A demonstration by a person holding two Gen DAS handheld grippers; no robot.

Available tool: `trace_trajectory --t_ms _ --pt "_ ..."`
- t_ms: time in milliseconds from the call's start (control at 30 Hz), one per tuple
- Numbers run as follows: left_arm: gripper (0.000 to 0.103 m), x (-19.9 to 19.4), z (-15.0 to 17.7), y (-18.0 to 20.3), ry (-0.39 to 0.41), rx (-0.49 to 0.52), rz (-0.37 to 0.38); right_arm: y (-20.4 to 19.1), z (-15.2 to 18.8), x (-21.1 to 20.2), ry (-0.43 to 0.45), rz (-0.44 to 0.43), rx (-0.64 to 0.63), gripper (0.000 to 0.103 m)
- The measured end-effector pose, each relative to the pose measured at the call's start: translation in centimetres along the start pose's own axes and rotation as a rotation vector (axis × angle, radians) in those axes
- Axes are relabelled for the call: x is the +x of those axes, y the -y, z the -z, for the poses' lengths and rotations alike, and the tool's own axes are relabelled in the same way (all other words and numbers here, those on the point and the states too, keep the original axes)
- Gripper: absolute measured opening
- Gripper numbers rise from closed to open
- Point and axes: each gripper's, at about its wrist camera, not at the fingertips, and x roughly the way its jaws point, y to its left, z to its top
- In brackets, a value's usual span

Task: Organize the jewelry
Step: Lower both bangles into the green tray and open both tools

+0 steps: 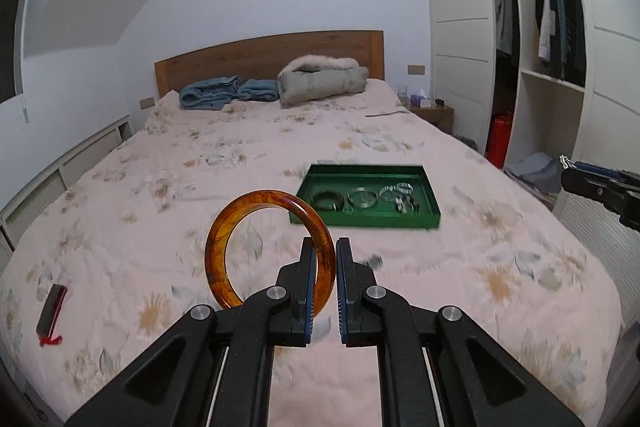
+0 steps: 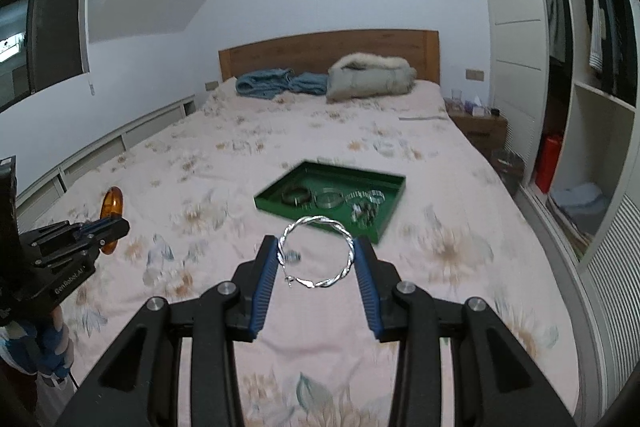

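Note:
My left gripper [image 1: 323, 247] is shut on an amber bangle [image 1: 256, 239], holding it upright above the bed; this bangle also shows in the right wrist view [image 2: 111, 205]. My right gripper [image 2: 317, 247] is shut on a twisted silver bracelet [image 2: 320, 251], held flat across its blue pads above the bed. A green tray [image 1: 428, 219], which also shows in the right wrist view [image 2: 394, 203], lies on the bed ahead of both grippers. It holds a dark bracelet [image 1: 328, 200], a silver bangle [image 1: 363, 197] and several small silver pieces [image 1: 402, 197].
The bed [image 1: 200, 163] has a pink floral cover. A small black and red object [image 1: 51, 311] lies at its left. Blue clothes [image 1: 224, 93] and a grey coat [image 1: 320, 79] lie by the headboard. An open wardrobe [image 1: 548, 67] stands at the right.

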Motion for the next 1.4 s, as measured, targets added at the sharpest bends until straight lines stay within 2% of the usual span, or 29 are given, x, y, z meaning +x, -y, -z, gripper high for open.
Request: trace_trajectory --t_ms 133,300,533,733,900,967,1133,1333,1367,1400 --pt "0.009 3.6 -3.2 -1.0 -0.028 -0.024 0.022 0.2 -3.2 2.5 0.012 -0.01 -0.005 0.036" --pt "0.009 10.4 -5.0 -1.4 -0.088 -0.042 0.041 1.4 -5.1 7.9 -0.014 -0.015 0.018 0.036" --pt "0.009 22.5 -5.0 -0.8 -0.19 -0.032 0.043 4.0 -3.9 19.2 -0.114 -0.018 0.052 0.036" --pt "0.009 31.5 -6.7 -0.3 -0.244 -0.037 0.029 5.8 -3.7 28.5 -0.176 -0.013 0.083 0.036" --pt "0.009 38.9 -7.1 0.5 -0.325 -0.047 -0.004 7.3 -3.4 35.6 -0.248 0.024 0.104 0.036" --pt "0.009 41.4 -6.9 0.7 -0.361 -0.038 -0.04 7.8 -3.0 37.7 -0.287 0.042 0.114 0.036" --pt "0.009 44.4 -6.3 1.1 -0.409 -0.006 -0.086 9.1 -1.3 41.7 -0.385 0.095 0.128 0.036" --pt "0.011 46.8 -5.2 0.9 -0.481 -0.011 -0.101 9.6 -0.7 42.8 -0.414 0.127 0.092 0.037" --pt "0.012 46.9 -5.1 0.7 -0.481 -0.017 -0.096 9.6 -0.7 42.9 -0.415 0.127 0.089 0.037" --pt "0.019 46.7 -5.0 0.6 -0.476 -0.022 -0.09 9.6 -0.6 42.8 -0.417 0.126 0.084 0.037"
